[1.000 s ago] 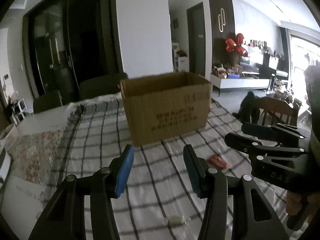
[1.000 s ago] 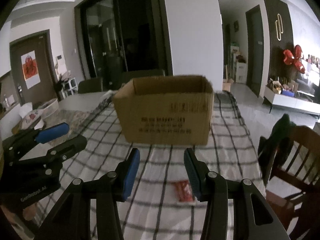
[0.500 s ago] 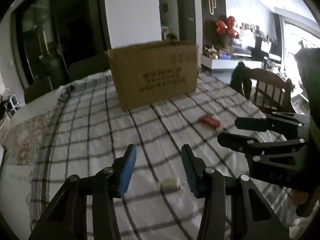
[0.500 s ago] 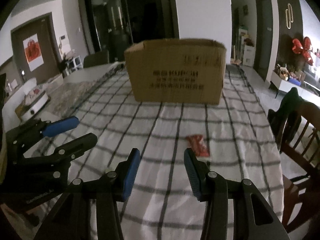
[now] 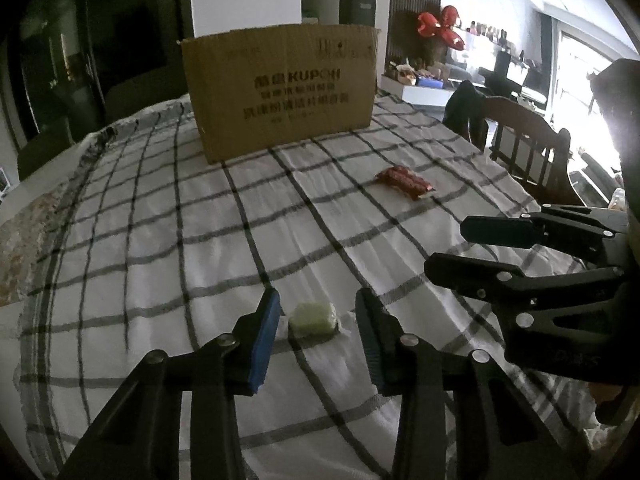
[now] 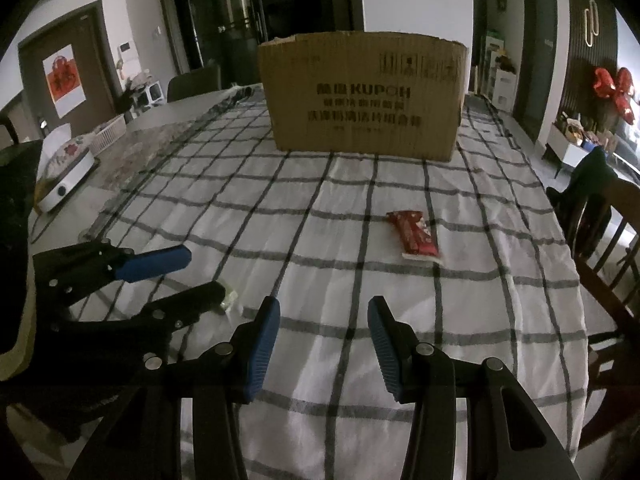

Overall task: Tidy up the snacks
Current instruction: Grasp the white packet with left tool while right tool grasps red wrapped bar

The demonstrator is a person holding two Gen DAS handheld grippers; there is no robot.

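A brown cardboard box point(image 5: 280, 88) stands at the far end of the checked tablecloth; it also shows in the right wrist view point(image 6: 362, 92). A small pale green wrapped snack point(image 5: 313, 319) lies on the cloth between the open fingers of my left gripper point(image 5: 318, 312), not gripped. Only its edge point(image 6: 230, 300) shows in the right wrist view, behind the left gripper point(image 6: 188, 276). A red snack packet point(image 6: 414, 234) lies on the cloth ahead and right of my open, empty right gripper point(image 6: 324, 320); it also shows in the left wrist view point(image 5: 405, 182). The right gripper point(image 5: 452, 248) is at right in the left view.
A wooden chair point(image 6: 604, 232) with a dark garment stands at the table's right edge. A white appliance point(image 6: 66, 178) and a white basket point(image 6: 106, 134) sit on the table's left side. A dark chair point(image 6: 194, 82) stands behind the table.
Both grippers have tilted down and moved lower toward the cloth. The green snack has come up between the left gripper's fingers. Both grippers stay open.
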